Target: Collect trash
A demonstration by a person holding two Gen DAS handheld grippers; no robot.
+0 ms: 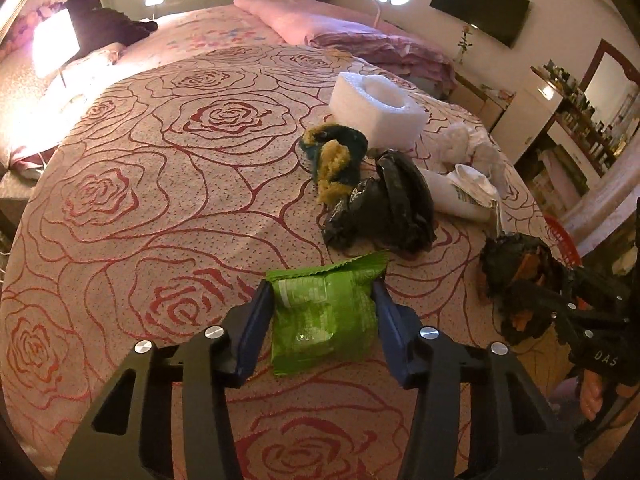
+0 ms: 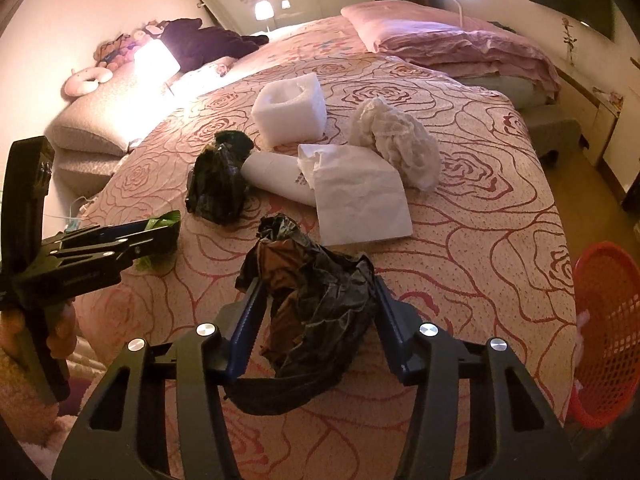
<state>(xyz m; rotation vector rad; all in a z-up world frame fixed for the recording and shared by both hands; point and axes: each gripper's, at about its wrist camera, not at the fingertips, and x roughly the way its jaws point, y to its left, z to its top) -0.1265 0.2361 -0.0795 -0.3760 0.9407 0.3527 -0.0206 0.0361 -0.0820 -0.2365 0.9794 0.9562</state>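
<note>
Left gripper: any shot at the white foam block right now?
Probably not yet. The left gripper is shut on the green packet, and the foam block lies farther up the bed beyond a crumpled black bag.

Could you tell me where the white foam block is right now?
The white foam block sits far up the bedspread in the right wrist view, behind the paper cup.

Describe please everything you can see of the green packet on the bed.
The green packet is a glossy, crinkled plastic wrapper with a serrated top edge and a pale printed label. It looks flat and mostly empty. It lies on the rose-patterned bedspread, between the blue pads of the left tongs, which press its two sides.
</note>
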